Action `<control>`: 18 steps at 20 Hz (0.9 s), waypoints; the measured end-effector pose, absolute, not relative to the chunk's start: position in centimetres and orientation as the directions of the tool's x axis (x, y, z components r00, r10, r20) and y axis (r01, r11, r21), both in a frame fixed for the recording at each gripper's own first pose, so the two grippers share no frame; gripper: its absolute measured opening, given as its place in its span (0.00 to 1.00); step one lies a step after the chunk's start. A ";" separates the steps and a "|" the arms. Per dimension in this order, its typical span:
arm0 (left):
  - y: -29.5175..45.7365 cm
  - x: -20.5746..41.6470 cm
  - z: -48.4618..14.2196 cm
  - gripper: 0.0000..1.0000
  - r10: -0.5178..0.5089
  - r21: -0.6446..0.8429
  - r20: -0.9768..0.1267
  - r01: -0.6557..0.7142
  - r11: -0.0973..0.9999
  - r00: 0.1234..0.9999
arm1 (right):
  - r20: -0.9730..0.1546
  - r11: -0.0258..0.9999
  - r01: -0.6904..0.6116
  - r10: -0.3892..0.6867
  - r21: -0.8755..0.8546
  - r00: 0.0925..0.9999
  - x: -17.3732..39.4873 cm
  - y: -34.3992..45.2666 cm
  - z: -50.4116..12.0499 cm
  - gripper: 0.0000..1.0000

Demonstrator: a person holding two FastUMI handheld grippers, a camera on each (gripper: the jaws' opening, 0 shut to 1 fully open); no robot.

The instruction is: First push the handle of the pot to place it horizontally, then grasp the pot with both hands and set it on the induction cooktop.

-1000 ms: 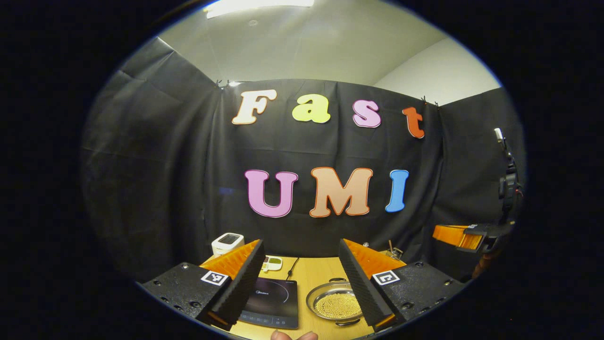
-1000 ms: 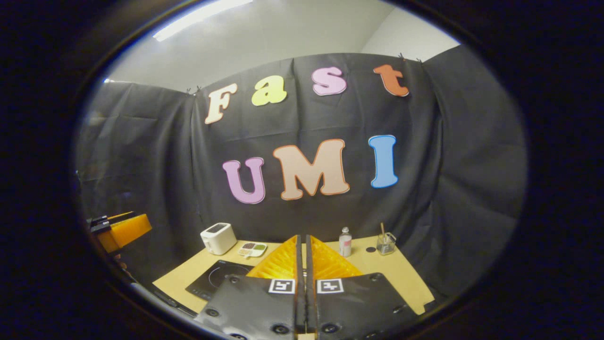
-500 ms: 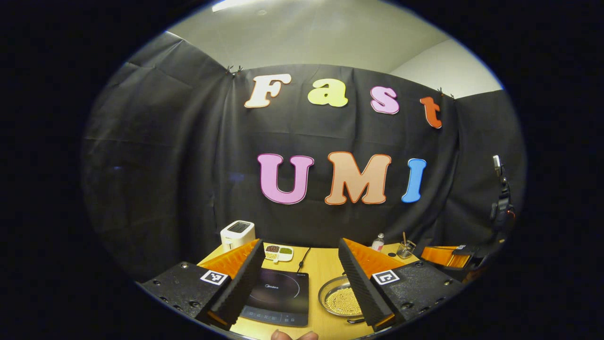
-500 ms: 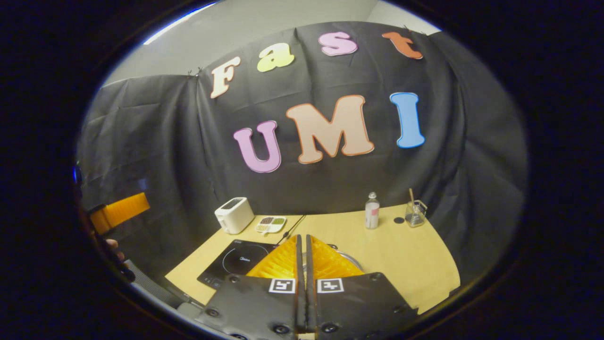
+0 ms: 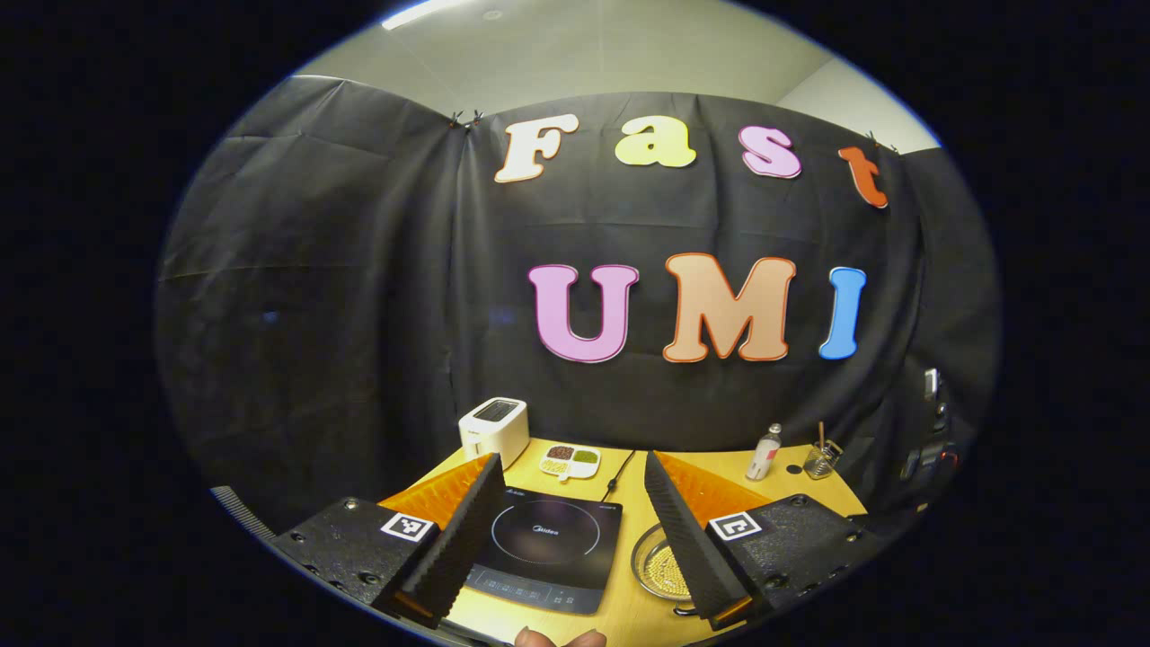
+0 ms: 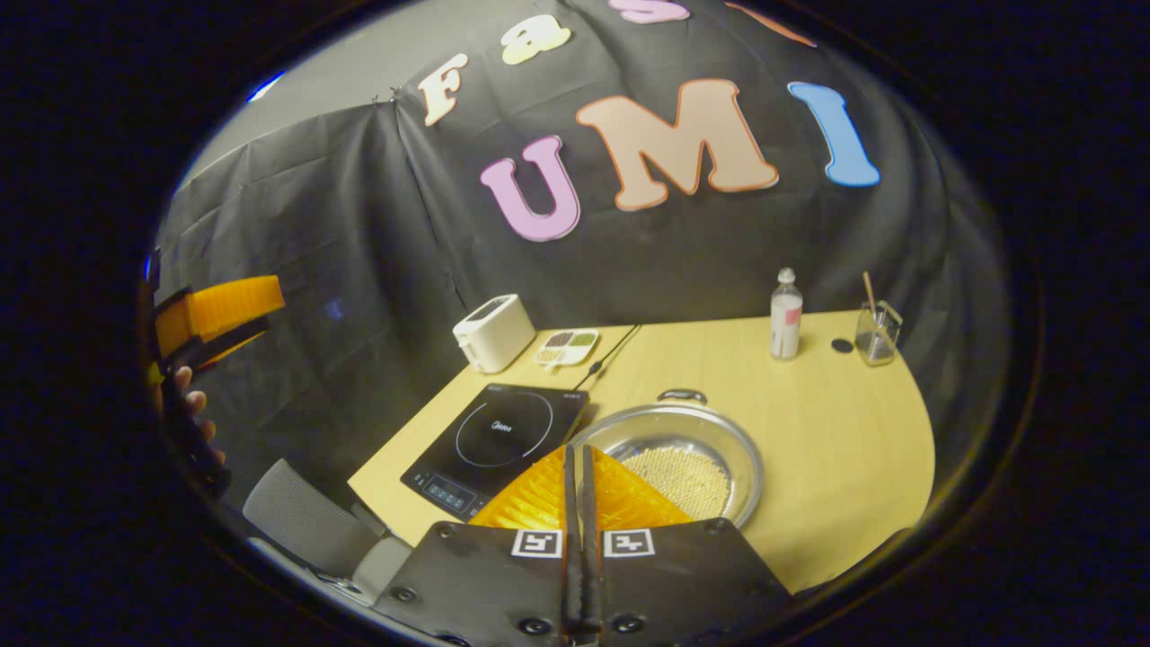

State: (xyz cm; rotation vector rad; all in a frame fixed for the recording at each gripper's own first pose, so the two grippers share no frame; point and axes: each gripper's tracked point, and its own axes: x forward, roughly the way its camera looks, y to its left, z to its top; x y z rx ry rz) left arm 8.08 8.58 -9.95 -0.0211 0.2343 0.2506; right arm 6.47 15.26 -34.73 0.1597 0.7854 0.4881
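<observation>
- Nearest the right gripper view's camera, the right gripper (image 6: 577, 467) has its fingers pressed together with nothing between them; it hangs above the near rim of the pot (image 6: 683, 463).
- Nearest the left gripper view's camera, the left gripper (image 5: 570, 490) has its fingers spread wide and empty, framing the cooktop (image 5: 548, 548) from above.
- Just beyond the right gripper, the pot sits on the surface (image 6: 835, 431), immediately right of the cooktop (image 6: 499, 436) and close to its edge. Small pale beads cover the pot's bottom.
- One handle (image 6: 683, 394) shows at the pot's far rim; the left gripper view shows part of another at the near rim. The handles therefore lie along the near-far line, not across.
- Judgement: the first step, pushing a handle round, is not yet begun. The closed right fingers suit a push.
- Next move calls for lowering the right gripper beside a handle and sweeping it sideways until both handles lie left and right. Push gently, or the pot may slide bodily and the beads shift.
- Farther back stand a toaster (image 6: 494, 332), a dish (image 6: 566, 346), a bottle (image 6: 785, 314) and a glass (image 6: 876, 332), well apart from the pot.
</observation>
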 end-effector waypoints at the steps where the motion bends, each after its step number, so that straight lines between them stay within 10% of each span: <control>1: 9.1 8.2 -10.0 0.92 0.255 0.005 -0.236 -0.262 0.965 0.938 | -0.659 0.874 -0.375 0.482 0.310 0.578 5.8 15.7 -35.7 0.00; 18: 15.8 8.7 -13.9 0.95 0.064 -0.022 -0.275 -0.072 0.997 0.959 | -0.870 0.950 -0.184 0.305 0.252 0.388 -0.2 23.1 -48.2 0.00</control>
